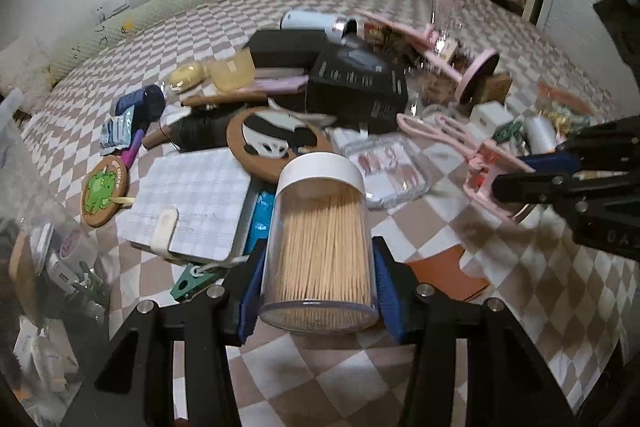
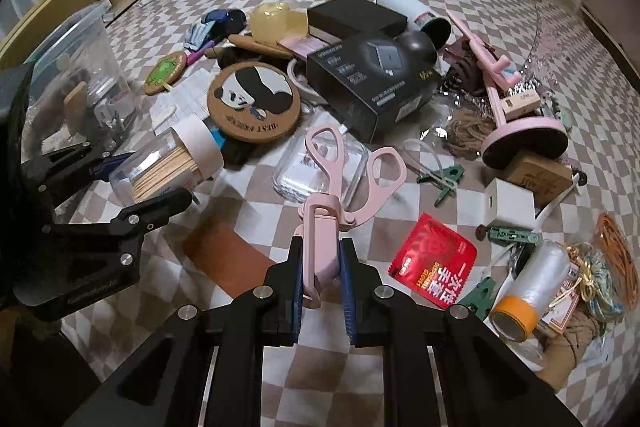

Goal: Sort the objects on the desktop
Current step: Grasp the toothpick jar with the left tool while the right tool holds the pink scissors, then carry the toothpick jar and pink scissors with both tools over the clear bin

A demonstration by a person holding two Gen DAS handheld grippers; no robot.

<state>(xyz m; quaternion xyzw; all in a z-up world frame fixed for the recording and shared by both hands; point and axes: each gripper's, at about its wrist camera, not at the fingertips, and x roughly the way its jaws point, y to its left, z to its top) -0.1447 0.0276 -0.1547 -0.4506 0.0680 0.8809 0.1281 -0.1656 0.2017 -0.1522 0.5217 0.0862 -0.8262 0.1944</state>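
A clear toothpick jar [image 1: 320,235] with a white lid is held off the checkered cloth, my left gripper [image 1: 319,279] shut on its sides with the blue pads. The right wrist view shows the same jar [image 2: 168,163] tilted in the left gripper [image 2: 148,183] at the left. Pink scissors [image 2: 340,163] in a pink sheath hang with the handles pointing away, my right gripper [image 2: 320,263] shut on the sheath. In the left wrist view the right gripper [image 1: 516,171] comes in from the right edge, holding the scissors [image 1: 486,163].
A pile lies on the cloth: panda coaster [image 2: 254,99], black box [image 2: 372,87], small clear box [image 2: 292,171], pink stand [image 2: 520,131], white cube [image 2: 510,203], red packet [image 2: 434,263], tape roll [image 2: 528,291], notebook [image 1: 192,203]. A clear bin [image 2: 80,67] stands at the left.
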